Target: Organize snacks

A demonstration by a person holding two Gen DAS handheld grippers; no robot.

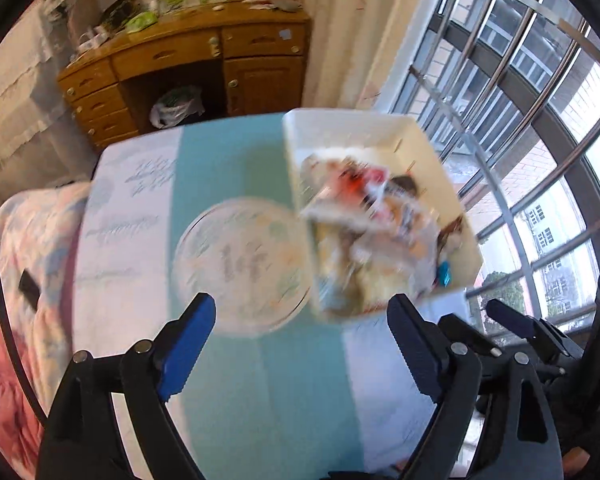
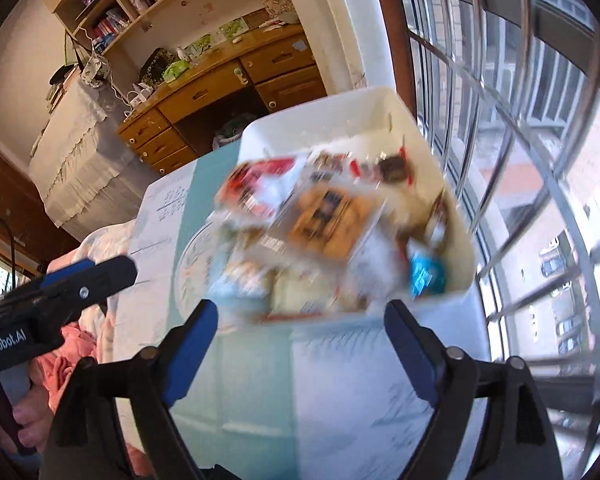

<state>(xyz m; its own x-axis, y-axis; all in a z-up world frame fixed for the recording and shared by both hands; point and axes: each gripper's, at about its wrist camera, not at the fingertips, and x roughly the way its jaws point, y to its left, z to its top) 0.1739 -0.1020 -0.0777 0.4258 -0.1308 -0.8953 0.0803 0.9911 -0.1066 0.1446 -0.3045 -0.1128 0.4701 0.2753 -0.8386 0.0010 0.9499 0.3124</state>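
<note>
Snacks in crinkly wrappers (image 2: pixel 324 220) filled the white plastic bin (image 1: pixel 340 128) on the table beside the clear glass plate (image 1: pixel 240 264). My left gripper (image 1: pixel 302 330) and right gripper (image 2: pixel 300 334) hung spread, empty; picking one packet seemed next.

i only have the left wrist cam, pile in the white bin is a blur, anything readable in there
Observer: In the right wrist view a tan packet with a dark label lies on top of the pile in the white bin.
Operator: any other colours
Observer: A red and white packet sits left of it, and a blue wrapper lies at the bin's near right corner.
Operator: is the right gripper holding anything
Observer: No. The right gripper is open and empty, short of the bin.
</note>
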